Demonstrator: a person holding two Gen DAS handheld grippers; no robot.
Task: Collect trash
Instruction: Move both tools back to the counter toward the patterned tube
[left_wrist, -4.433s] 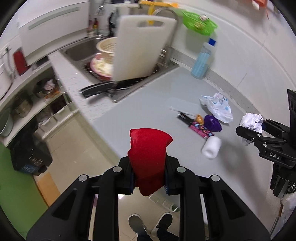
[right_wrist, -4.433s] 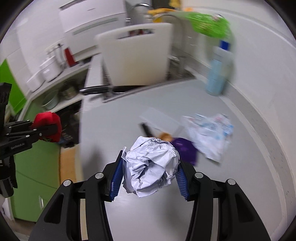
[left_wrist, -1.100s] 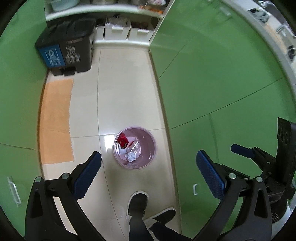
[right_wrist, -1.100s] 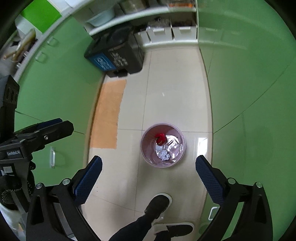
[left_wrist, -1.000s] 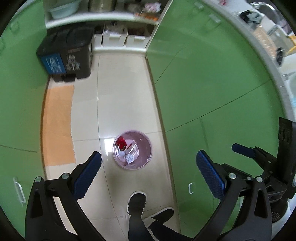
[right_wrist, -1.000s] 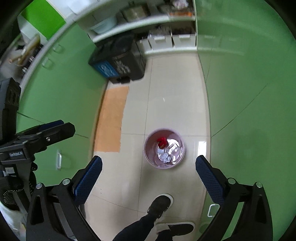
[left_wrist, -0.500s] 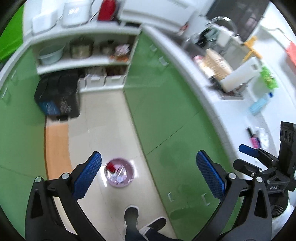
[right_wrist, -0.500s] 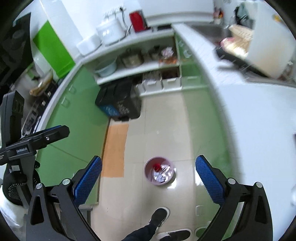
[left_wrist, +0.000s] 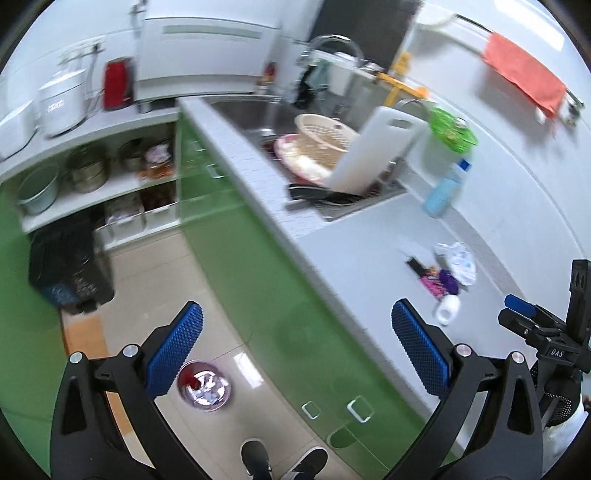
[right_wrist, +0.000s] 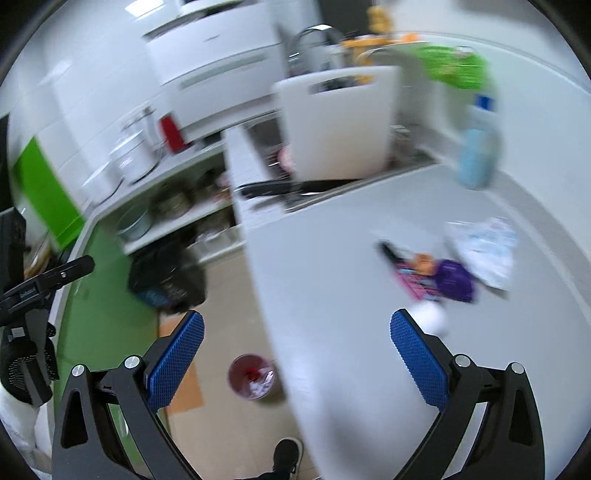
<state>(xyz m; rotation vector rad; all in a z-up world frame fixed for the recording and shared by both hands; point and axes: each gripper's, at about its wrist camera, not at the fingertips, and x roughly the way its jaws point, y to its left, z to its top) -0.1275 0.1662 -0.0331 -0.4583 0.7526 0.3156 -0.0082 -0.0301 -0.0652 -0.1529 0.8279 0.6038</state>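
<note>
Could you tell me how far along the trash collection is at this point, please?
Done: a red item and crumpled paper lie in the pink bin on the floor. In hand: nothing; the left gripper and right gripper are both open. Left on the counter: a white roll, purple wrapper, pink packet and plastic bag.

Grey counter (left_wrist: 354, 258) — wrappers (left_wrist: 439, 277), white roll (left_wrist: 447, 309), blue bottle (left_wrist: 441, 190) on it.

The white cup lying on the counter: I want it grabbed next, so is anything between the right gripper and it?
Nothing visible blocks it. The right gripper is open and empty, and the white cup lies on bare counter just beyond its right finger. The purple wrapper and other litter lie behind the cup, not in front.
</note>
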